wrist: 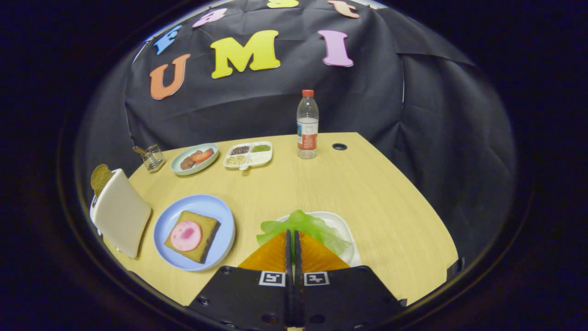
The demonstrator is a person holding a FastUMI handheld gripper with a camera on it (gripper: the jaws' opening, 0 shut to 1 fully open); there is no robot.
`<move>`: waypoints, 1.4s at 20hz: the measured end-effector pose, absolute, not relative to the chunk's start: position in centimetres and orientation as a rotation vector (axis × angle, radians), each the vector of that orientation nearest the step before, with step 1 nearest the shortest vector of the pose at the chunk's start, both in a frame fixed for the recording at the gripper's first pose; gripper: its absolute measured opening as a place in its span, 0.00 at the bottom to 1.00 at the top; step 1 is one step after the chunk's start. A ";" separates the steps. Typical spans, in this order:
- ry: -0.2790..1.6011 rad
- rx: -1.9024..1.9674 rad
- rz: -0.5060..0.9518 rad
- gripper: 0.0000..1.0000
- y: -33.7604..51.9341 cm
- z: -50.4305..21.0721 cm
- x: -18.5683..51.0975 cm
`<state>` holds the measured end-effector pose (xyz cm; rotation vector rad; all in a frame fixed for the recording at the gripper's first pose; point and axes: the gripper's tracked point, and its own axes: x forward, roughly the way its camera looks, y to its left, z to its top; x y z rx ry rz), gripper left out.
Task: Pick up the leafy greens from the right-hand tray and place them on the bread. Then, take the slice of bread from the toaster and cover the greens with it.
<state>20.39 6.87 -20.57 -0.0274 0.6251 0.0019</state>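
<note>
Gripper view. Gripper (pixel 292 239) sits low over the near edge of the table (pixel 367 193), fingers together with only a thin slit between them, tips reaching the greens (pixel 303 227). Cannot tell whether a leaf edge is pinched in that slit; the greens lie on the white tray (pixel 342 225), just ahead of and partly under the fingertips.

Left of the tray: blue plate (pixel 195 232) with a bread slice (pixel 193 235), a pink round of meat on top of it. No greens on it yet.

Further left: toaster (pixel 120 218), second slice (pixel 100 178) standing up out of its slot.

Beyond: small plate of food (pixel 195 158), divided dish (pixel 248 155), bottle (pixel 307 125), small wire holder (pixel 153 157).

Progress, judged: nothing placed. Greens not lifted clear of the tray; transfer to the bread, then the toaster slice as cover, both remain.
</note>
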 end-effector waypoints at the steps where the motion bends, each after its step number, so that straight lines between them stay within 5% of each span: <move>1: 0.615 -0.027 0.016 0.00 7.8 -20.0 20.2; 14: 0.647 -0.073 0.184 0.00 24.2 -22.6 20.1; 24: 0.691 -0.169 0.237 0.00 28.0 -27.4 18.2; 26: 0.708 -0.195 0.229 0.03 27.7 -28.2 17.8; 28: 0.704 -0.219 0.227 0.16 27.3 -28.0 17.5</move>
